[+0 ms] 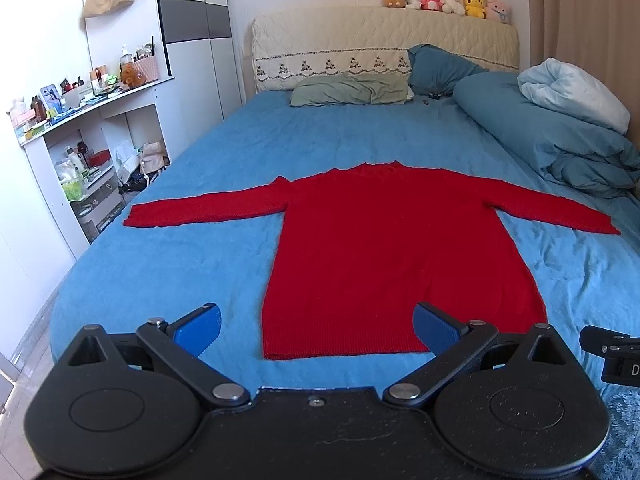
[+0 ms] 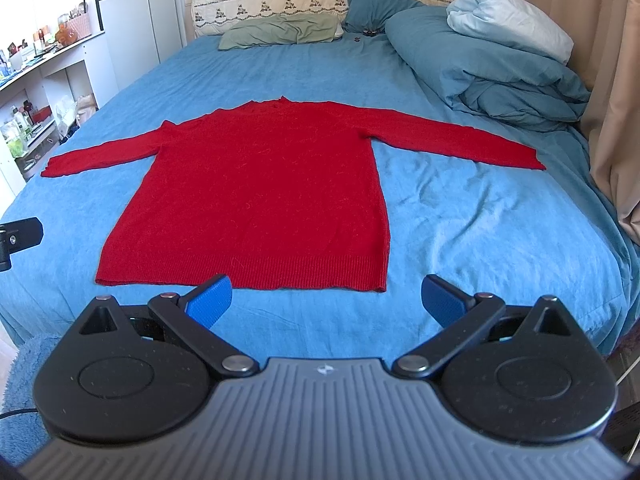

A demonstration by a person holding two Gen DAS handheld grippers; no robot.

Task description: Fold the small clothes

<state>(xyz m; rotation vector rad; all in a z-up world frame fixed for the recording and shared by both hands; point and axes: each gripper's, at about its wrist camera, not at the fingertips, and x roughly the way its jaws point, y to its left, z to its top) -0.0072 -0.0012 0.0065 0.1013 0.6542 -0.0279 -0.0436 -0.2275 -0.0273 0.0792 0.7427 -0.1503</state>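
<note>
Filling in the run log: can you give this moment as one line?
stage: before first fold | sweater: flat on bed, sleeves spread | left gripper: open, at hem, empty | right gripper: open, at hem, empty

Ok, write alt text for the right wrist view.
A red sweater lies flat on a blue bed, sleeves spread wide, hem nearest the camera. The right tongs hang open just short of the hem, holding nothing. Pillows and a bundled duvet sit behind.

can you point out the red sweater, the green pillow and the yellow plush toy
red sweater (image 2: pixel 260 192), right wrist view, middle of its body
green pillow (image 1: pixel 352 88), left wrist view, middle of its top
yellow plush toy (image 1: pixel 474 3), left wrist view, its body
</note>
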